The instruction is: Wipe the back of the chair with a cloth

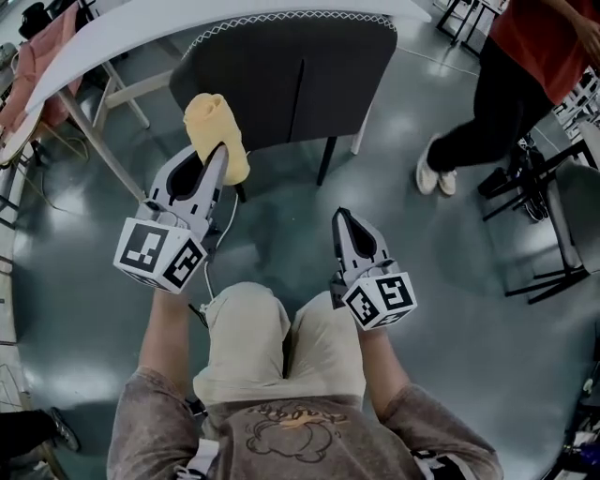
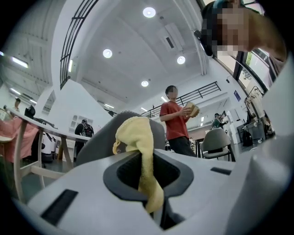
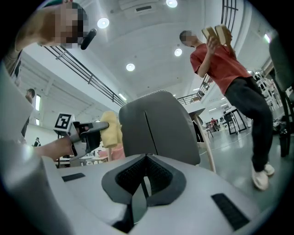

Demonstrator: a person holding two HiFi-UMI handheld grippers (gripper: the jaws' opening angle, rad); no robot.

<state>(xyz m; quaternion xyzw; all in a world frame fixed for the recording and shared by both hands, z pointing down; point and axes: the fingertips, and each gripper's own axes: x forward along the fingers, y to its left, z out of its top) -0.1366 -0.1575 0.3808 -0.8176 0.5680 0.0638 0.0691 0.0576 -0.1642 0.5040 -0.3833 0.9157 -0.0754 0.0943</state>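
Grey shirt with a printed picture [image 1: 300, 427] is seen closest, at 6 o'clock in the head view. Beige trousers [image 1: 281, 342] on the person's knees are seen just above it. Past the knees, two grey plastic grippers are held out over the shiny grey floor [image 1: 441, 281].

The right gripper [image 1: 339, 216] is found at 1 o'clock from the knees. Its jaws are pressed together to a point, and nothing is held between them.

The left gripper [image 1: 221, 152] is found at 11 o'clock and is held out farther. Its jaws are closed tight on a soft yellow rolled-up cloth [image 1: 216, 127]. A thin bit of the cloth is pinched between the jaws, and the fat bunched part is seen sticking out past the tips.

The cloth is held up at the left edge of the back of the dark grey padded chair [image 1: 300, 70], at 12 o'clock. Whether the chair back is touched by the cloth cannot be told. The chair is turned with its back toward the person, and a line is seen down the middle of the back.

Past the chair, a long white table [image 1: 141, 28] is seen from 10 to 12 o'clock. At 3 o'clock, a grey chair with black metal legs [image 1: 562, 216] is placed well apart. Far off at 2 o'clock, a person in a red top and black trousers [image 1: 506, 94] is seen in white shoes.
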